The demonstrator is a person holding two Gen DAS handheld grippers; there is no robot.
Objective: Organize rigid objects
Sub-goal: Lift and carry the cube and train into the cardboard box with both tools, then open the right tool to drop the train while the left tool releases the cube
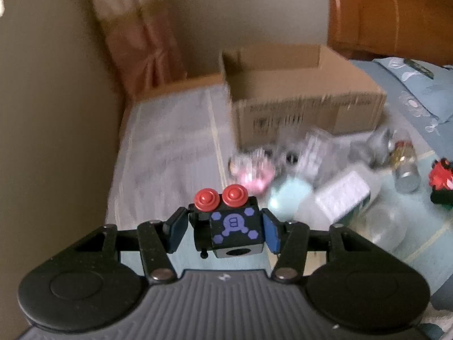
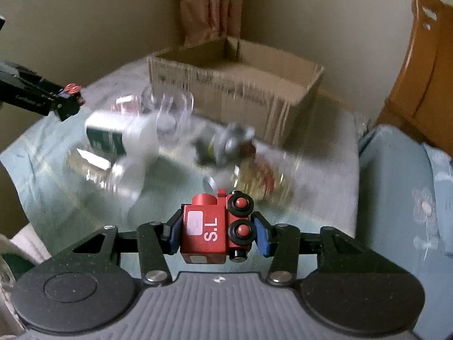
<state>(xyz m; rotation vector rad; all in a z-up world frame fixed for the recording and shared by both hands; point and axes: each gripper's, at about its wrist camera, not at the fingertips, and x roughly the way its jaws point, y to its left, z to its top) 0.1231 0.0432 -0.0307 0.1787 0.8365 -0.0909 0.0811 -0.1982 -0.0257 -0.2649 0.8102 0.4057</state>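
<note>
Claws (image 1: 223,231) over blue cloth (image 1: 175,130), cardboard box (image 1: 305,99) by beige wall (image 1: 51,99)

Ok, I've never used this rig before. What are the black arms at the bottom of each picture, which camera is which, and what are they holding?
There is no robot arm here: a person carries a pair of handheld tongs in each hand, with a fisheye camera on each looking forward along the fingers. The black arms at the bottom are those tongs.

In the left wrist view, the left tongs are shut on a black toy block with red wheels and a purple emblem. In the right wrist view, the right tongs are shut on a red toy train car marked "S.L"; the left tongs also show at its left edge.

Ahead, an open cardboard box stands on a light blue cloth, with blurred jars and small items in front.
</note>
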